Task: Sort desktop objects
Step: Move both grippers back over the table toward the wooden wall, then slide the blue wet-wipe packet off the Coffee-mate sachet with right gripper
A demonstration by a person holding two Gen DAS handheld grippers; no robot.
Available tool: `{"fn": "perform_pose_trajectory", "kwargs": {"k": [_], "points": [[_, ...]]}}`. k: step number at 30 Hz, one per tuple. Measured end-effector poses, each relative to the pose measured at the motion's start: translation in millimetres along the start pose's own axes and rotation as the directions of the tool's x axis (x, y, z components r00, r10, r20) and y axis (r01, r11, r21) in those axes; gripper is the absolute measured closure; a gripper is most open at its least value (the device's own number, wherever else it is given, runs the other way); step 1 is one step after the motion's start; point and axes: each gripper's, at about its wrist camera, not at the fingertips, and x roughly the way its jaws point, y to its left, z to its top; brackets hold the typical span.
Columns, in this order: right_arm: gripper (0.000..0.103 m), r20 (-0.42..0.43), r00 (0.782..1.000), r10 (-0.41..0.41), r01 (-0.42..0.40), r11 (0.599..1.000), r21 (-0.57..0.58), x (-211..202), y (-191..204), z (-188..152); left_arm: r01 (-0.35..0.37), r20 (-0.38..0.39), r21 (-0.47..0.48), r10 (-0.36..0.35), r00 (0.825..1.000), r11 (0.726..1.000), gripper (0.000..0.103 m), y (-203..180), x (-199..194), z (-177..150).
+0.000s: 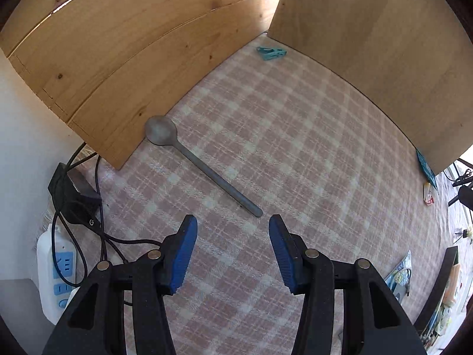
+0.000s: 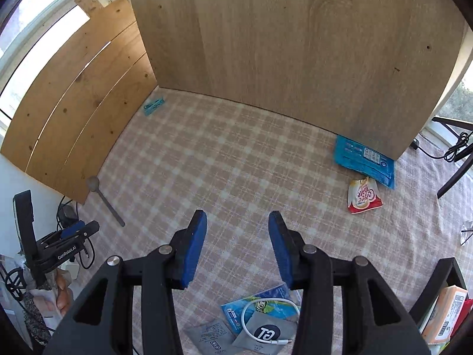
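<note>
A grey spoon (image 1: pixel 195 162) lies on the pink checked tablecloth (image 1: pixel 295 162), its bowl against the left wooden board, its handle end just ahead of my open, empty left gripper (image 1: pixel 233 222). The spoon also shows in the right wrist view (image 2: pixel 106 199), with the left gripper (image 2: pixel 79 229) beside it. My right gripper (image 2: pixel 238 217) is open and empty above the cloth. A teal clip (image 1: pixel 272 53) lies in the far corner, also in the right wrist view (image 2: pixel 153 106). A blue packet (image 2: pixel 365 161) and a Coffee-mate sachet (image 2: pixel 363 195) lie at right. Flat packets and a white cable (image 2: pixel 260 322) lie under the right gripper.
Two upright wooden boards (image 1: pixel 133 53) (image 2: pixel 295 44) wall off the back and left. A black adapter (image 1: pixel 74 195), cables and a white power strip (image 1: pixel 56 272) sit at the left edge. A black bin with boxes (image 2: pixel 443 307) stands at the right front.
</note>
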Motion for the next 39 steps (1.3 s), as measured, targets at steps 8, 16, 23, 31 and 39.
{"fn": "perform_pose_trajectory", "kwargs": {"k": [8, 16, 23, 31, 39], "points": [[0.060, 0.020, 0.993, -0.116, 0.107, 0.961, 0.253, -17.3, -130.2, 8.5, 0.041, -0.011, 0.037, -0.041, 0.999, 0.998, 0.056, -31.9, 10.2, 29.9], [0.060, -0.030, 0.994, -0.102, 0.106, 0.939, 0.328, 29.8, -187.1, 18.6, 0.142, -0.025, 0.259, -0.140, 0.990, 0.956, 0.056, -168.6, 12.9, 49.5], [0.064, -0.050, 0.994, -0.101, 0.110, 0.965, 0.239, 80.9, -181.8, 45.1, 0.152, -0.055, 0.362, -0.142, 0.988, 0.920, 0.056, -213.8, 21.8, 57.8], [0.069, -0.123, 0.977, -0.172, 0.191, 0.967, 0.167, 127.2, -172.4, 64.2, 0.138, -0.086, 0.355, -0.115, 0.990, 0.924, 0.056, -213.5, 38.3, 56.9], [0.069, -0.221, 0.962, -0.162, 0.188, 0.977, 0.104, 138.8, -156.6, 51.3, 0.154, -0.105, 0.339, -0.126, 0.986, 0.928, 0.056, -207.1, 40.6, 51.4]]}}
